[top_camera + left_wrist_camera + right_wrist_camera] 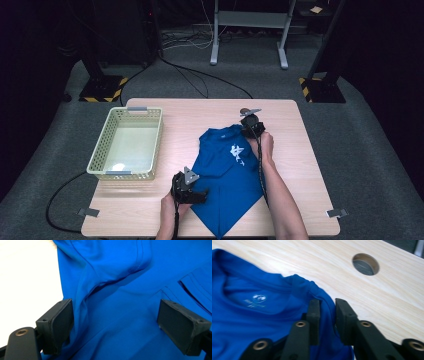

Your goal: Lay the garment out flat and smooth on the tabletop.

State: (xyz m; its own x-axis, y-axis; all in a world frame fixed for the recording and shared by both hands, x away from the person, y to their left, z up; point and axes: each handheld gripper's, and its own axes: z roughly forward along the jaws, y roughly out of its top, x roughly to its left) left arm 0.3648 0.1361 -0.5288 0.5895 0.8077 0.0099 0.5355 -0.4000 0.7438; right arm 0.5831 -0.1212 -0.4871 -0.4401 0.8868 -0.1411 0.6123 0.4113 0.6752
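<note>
Where the black pads of the right gripper (327,322) meet, clamped on a ridge of blue T-shirt (227,172) beside the collar, soft knit bunched between them. Left gripper (116,325) spread wide, pads hovering over smooth blue fabric with double-stitched seams, gripping nothing. Shirt lying rumpled on the pale wooden table (300,150), white print facing up, collar toward the far edge, hem hanging over the near edge. Round cable hole (365,264) just beyond the collar. Cream plastic lattice basket (100,150) well apart at the left. Beyond, grey carpet, black cables, metal stand legs, dark surroundings.
</note>
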